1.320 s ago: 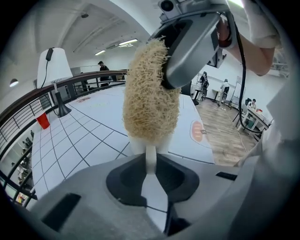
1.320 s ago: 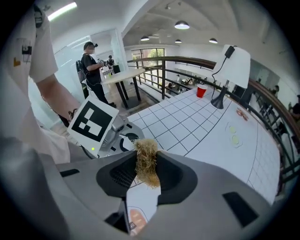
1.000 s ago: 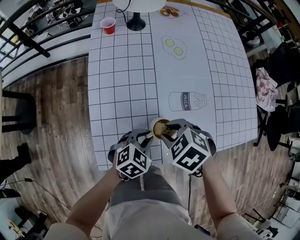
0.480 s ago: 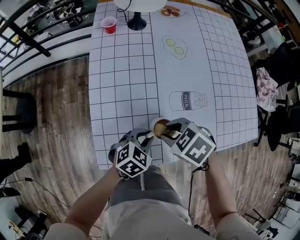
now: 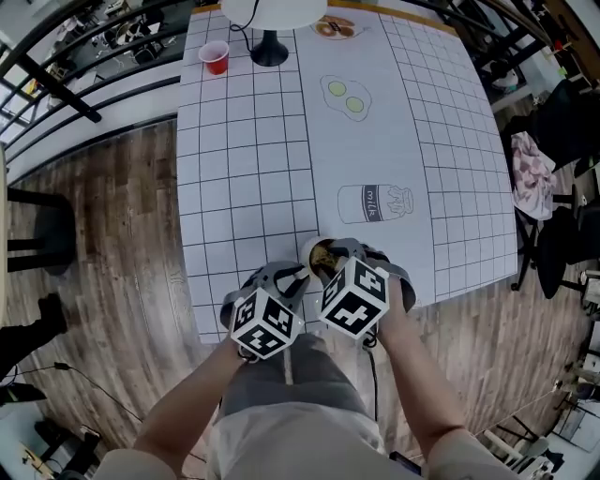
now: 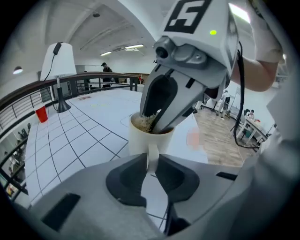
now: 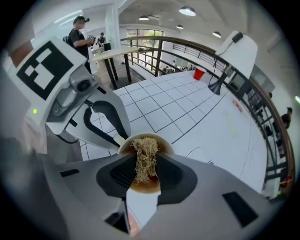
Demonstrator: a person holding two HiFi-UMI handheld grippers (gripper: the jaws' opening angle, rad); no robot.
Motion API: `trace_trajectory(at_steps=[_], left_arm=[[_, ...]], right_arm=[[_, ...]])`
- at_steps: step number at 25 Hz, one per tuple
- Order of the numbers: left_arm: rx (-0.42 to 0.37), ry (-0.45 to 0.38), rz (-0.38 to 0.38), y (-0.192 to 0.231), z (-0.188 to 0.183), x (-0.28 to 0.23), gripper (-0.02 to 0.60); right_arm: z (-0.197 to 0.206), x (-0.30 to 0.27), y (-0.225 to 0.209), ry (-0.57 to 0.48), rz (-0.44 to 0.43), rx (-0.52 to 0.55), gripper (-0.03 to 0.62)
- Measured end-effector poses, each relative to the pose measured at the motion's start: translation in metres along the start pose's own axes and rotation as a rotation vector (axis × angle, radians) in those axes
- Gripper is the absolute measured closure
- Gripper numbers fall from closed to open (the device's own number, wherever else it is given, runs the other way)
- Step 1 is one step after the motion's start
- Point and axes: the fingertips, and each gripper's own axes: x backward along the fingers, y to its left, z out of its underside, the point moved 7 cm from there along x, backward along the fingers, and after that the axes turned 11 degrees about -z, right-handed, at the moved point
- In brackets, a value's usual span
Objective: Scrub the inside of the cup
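A white cup (image 5: 313,247) with a brown-stained inside stands near the table's front edge. My left gripper (image 5: 294,275) is shut on the cup's handle (image 6: 152,154), which shows pinched between the jaws (image 6: 151,164) in the left gripper view. My right gripper (image 5: 327,262) points down into the cup's mouth. It is shut on a tan fibrous scrubber (image 7: 145,157) that hangs inside the cup (image 7: 156,137). The right gripper's fingers (image 6: 159,110) reach into the cup (image 6: 140,140) from above. The left gripper (image 7: 110,129) shows just behind the cup.
The table (image 5: 244,169) has a gridded cloth with a milk carton print (image 5: 375,202) and an egg print (image 5: 345,97). At the far end stand a red cup (image 5: 215,56), a lamp base (image 5: 269,49) and a plate of food (image 5: 336,26). Chairs and clothes lie off to the right.
My right gripper has swung left and closer over the cup, its marker cube now beside the left one. The left gripper and the cup have stayed put.
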Motion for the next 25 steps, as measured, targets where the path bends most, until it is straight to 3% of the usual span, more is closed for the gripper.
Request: trace_trajectory(at_steps=[5, 8, 10, 12, 17, 25], left_arm=[[-0.011, 0.015, 0.005, -0.002, 0.003, -0.003, 0.52], [-0.032, 0.037, 0.005, -0.001, 0.003, -0.003, 0.52], [-0.044, 0.043, 0.003, 0.0, 0.002, -0.002, 0.52], [-0.048, 0.039, -0.001, 0.0, 0.003, -0.002, 0.52], [-0.031, 0.017, -0.009, -0.002, 0.006, 0.001, 0.52], [-0.028, 0.02, -0.013, 0.0, 0.008, 0.0, 0.52]], right_arm=[[0.004, 0.003, -0.002, -0.064, -0.15, -0.111, 0.488], [0.005, 0.037, 0.003, -0.157, -0.191, -0.169, 0.488], [0.002, 0.064, 0.008, -0.198, -0.165, -0.167, 0.488], [0.0, 0.077, 0.011, -0.175, -0.091, -0.117, 0.488], [0.0, 0.043, 0.01, -0.097, 0.05, -0.034, 0.484], [0.004, -0.004, 0.004, -0.036, 0.003, -0.038, 0.487]])
